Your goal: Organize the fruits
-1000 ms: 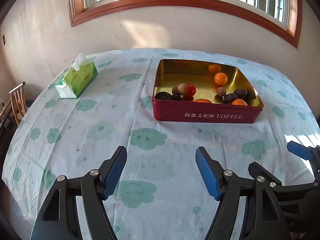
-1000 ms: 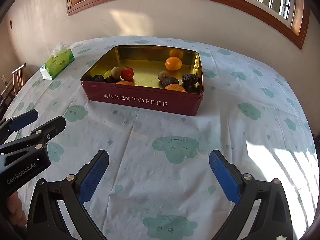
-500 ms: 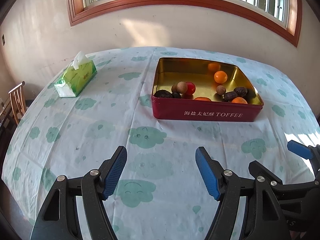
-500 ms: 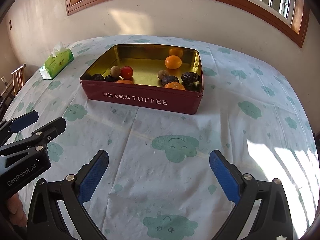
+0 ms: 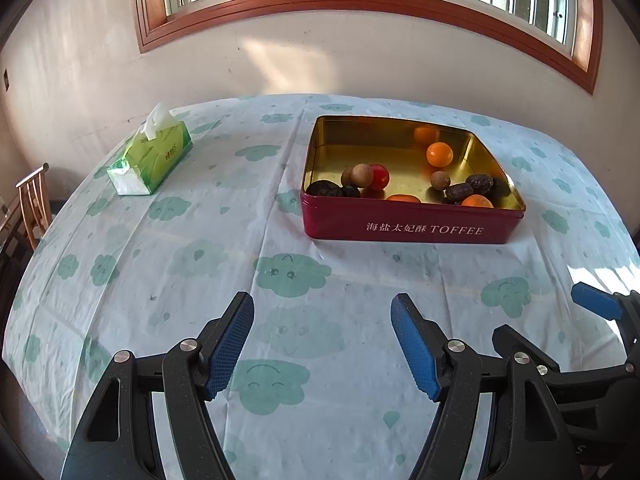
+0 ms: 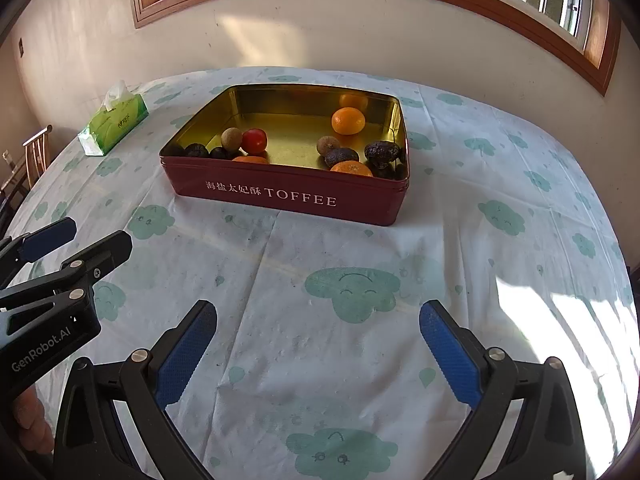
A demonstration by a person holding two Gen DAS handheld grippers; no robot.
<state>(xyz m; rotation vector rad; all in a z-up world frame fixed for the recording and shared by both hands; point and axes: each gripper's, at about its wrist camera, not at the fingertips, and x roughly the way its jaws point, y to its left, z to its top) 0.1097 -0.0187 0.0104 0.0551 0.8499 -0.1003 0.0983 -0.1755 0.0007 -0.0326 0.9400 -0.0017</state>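
A red TOFFEE tin [image 5: 412, 229] [image 6: 288, 198] with a gold inside stands on the table ahead of both grippers. In it lie oranges [image 5: 439, 154] [image 6: 348, 121], a red tomato [image 5: 379, 176] [image 6: 254, 140], brown round fruits [image 5: 362, 175] [image 6: 231, 137] and dark wrinkled fruits [image 5: 479, 184] [image 6: 382, 151]. My left gripper [image 5: 322, 312] hovers open over the cloth, well short of the tin, nothing between its blue pads. My right gripper [image 6: 318, 322] is also open and empty, equally far from the tin. Each gripper shows at the edge of the other's view.
A green tissue box [image 5: 150, 156] [image 6: 113, 124] sits at the far left of the table. The tablecloth [image 5: 200, 264] is pale with green cloud prints. A wooden chair [image 5: 32, 196] stands off the left edge. A wall with a window runs behind.
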